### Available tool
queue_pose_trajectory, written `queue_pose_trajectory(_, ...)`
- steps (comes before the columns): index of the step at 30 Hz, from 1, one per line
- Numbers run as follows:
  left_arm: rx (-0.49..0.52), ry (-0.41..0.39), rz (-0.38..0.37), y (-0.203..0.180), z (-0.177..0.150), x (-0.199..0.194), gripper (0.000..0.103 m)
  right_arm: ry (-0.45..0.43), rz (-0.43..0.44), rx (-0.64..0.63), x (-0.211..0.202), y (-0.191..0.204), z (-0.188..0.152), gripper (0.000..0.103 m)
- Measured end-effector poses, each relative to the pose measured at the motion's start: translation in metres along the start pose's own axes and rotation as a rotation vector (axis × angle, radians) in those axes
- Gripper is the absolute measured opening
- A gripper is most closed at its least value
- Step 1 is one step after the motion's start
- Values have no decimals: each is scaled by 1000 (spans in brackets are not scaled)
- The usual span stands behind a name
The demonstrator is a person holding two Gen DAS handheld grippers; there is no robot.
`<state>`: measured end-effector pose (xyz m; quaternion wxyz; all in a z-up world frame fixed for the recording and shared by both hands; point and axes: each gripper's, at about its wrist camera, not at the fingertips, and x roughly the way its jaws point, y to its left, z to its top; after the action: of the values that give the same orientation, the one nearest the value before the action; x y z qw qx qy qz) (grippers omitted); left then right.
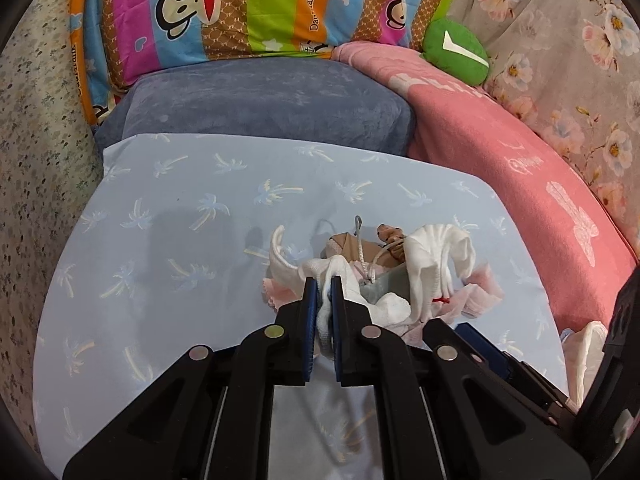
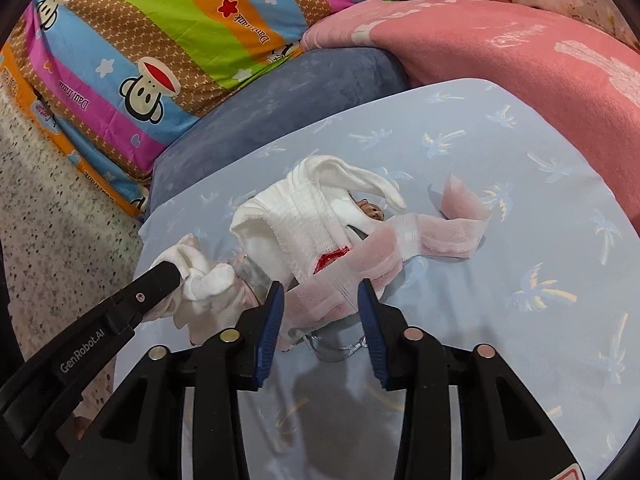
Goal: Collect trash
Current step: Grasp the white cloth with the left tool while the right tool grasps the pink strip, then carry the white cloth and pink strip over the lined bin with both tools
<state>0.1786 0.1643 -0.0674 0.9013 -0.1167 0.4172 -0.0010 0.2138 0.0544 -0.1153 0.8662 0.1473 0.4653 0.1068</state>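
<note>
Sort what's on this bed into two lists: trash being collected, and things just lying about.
Part of the job:
- white cloth scrap, clamped in the left gripper
- white and pink gauze pile
- pink gauze strip
- right gripper, open

Just lying about:
- monkey-print pillow
- pink blanket
- green cushion
- blue-grey cushion

White cloth: soft ribbed knit, matt, at frame centre. Pink gauze: sheer, loosely woven. Table cover: smooth printed fabric, faint sheen. My left gripper: matt black plastic, ridged blue pads, shiny metal pins.
</note>
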Motion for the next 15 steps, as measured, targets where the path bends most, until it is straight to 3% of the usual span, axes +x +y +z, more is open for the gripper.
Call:
queue_pose_trajectory(4, 4, 19, 8, 0, -4, 6, 7, 36, -4, 6, 17, -5, -4, 11)
queue_pose_trajectory(6, -3, 24, 7, 1, -6, 5, 7, 42, -3, 8, 17, -7, -8, 7)
queue_pose_trajectory(15, -1, 22, -15, -8, -15, -14, 7, 14, 9, 22, -25, -21, -28, 2)
